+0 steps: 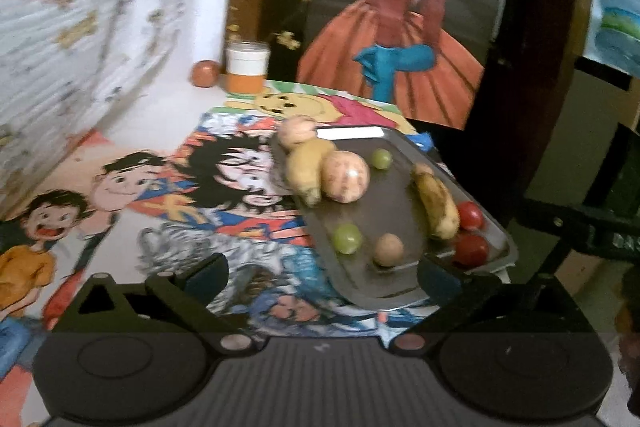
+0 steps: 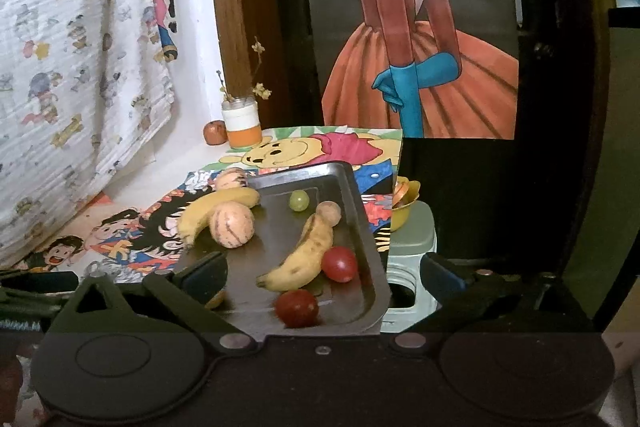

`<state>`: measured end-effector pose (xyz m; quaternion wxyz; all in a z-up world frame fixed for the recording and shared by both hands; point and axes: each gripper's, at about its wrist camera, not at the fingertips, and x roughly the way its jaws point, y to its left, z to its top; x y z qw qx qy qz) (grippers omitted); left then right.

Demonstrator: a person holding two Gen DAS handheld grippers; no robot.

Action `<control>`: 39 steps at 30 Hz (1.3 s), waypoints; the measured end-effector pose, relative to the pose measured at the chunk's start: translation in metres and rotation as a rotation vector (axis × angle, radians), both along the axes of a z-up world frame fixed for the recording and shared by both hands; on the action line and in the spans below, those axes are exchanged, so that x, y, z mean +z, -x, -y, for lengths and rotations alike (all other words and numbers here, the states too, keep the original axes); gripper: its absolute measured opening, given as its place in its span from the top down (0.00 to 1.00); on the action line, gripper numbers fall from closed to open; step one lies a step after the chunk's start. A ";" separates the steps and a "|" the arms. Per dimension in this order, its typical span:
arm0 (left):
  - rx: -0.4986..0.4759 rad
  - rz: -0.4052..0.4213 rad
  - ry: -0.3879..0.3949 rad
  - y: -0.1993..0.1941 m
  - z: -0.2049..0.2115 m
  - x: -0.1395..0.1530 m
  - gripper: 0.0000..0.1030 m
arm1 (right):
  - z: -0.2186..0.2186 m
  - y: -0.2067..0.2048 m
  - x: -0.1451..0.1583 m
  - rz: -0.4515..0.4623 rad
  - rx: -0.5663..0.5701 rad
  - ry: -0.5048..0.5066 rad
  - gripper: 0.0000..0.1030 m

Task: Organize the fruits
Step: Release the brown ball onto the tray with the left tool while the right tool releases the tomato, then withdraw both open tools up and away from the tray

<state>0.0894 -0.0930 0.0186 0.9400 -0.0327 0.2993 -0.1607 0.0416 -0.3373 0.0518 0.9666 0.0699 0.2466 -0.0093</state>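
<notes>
— When looking out from the right jaws (image 2: 320,277), where to find the fruit?

— On the grey tray (image 2: 360,211), low in the middle of the frame, straight ahead. Spread wide, those jaws, and holding nothing.

— And the left jaws (image 1: 322,275)?

— Wide too, and bare. From that side, tray off to the right of the middle, sitting on the tabletop (image 1: 180,107). Nearer and straighter for the right jaws, by the look of it.

— Closest thing to grab?

— Low red fruit (image 2: 296,307), right between the two right jaws. Just past it, the spotty banana (image 2: 304,251), lying slantwise, from lower left up to upper right. Probably needs a turn of the wrist to pinch across its thin side.

— How many of each?

— Two bananas: the spotty one, and a plain banana (image 2: 216,211) lying over the tray's left rim. Two striped round fruits: one (image 2: 233,225) touching the plain banana, one (image 2: 231,179) by the far left corner, on or off the tray hard to tell. Two red ones, counting the upper red fruit (image 2: 339,263). Two green grapes (image 1: 347,238) (image 1: 381,159) in the left view, only one showing from the right. One brown ball (image 1: 388,249) low on the tray, and likely a second brown ball (image 2: 329,213) touching the spotty banana's top end.
</notes>
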 end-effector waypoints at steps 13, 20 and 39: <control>0.090 0.077 -0.060 0.043 -0.046 -0.004 0.00 | -0.046 0.053 -0.008 0.075 0.008 0.039 0.01; 0.081 0.120 -0.065 0.065 -0.058 -0.009 0.00 | -0.056 0.072 -0.020 0.114 -0.006 0.045 0.01; 0.094 0.116 -0.066 0.075 -0.069 -0.015 0.00 | -0.065 0.074 -0.031 0.086 0.014 0.046 0.01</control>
